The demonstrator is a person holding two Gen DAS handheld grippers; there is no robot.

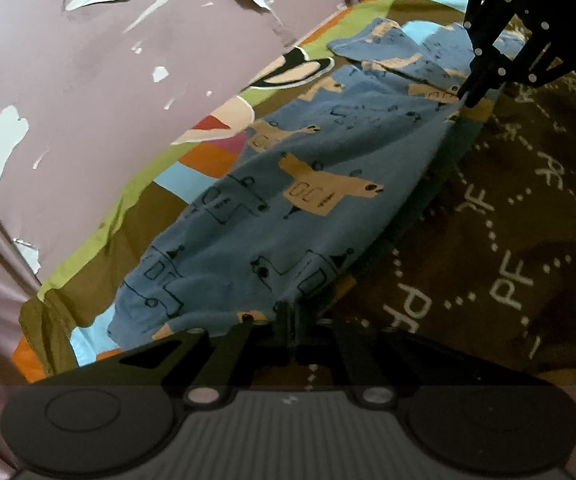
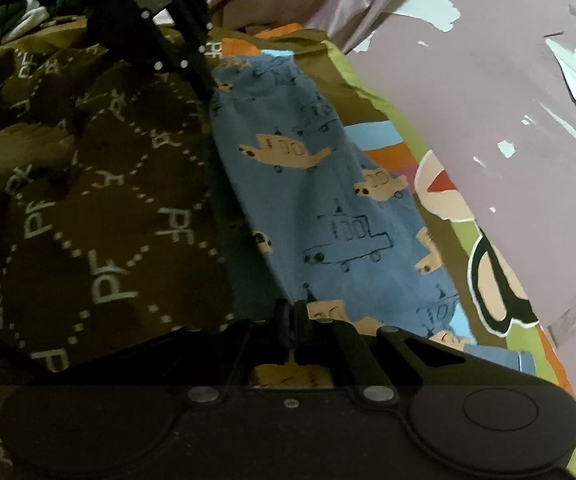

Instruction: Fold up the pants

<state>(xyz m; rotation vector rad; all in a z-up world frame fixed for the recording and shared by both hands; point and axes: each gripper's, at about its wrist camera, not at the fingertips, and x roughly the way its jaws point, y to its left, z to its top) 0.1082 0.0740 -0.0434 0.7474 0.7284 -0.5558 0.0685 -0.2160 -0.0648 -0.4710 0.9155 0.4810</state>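
Observation:
The blue pants (image 1: 288, 184) with tan car and plane prints hang stretched between my two grippers above the bed. My left gripper (image 1: 292, 316) is shut on one end of the pants at the bottom of the left wrist view. My right gripper (image 1: 470, 98) shows at the upper right there, shut on the other end. In the right wrist view the pants (image 2: 316, 200) run from my right gripper (image 2: 294, 312), shut on the cloth, up to my left gripper (image 2: 213, 88) at the top.
A brown blanket (image 1: 528, 220) with white "PF" letters lies beside the pants. A colourful cartoon sheet (image 1: 207, 152) with a green border lies under them. A pink wall (image 1: 107, 100) with peeling paint runs along the bed. Clutter (image 2: 39, 4) lies at the far end.

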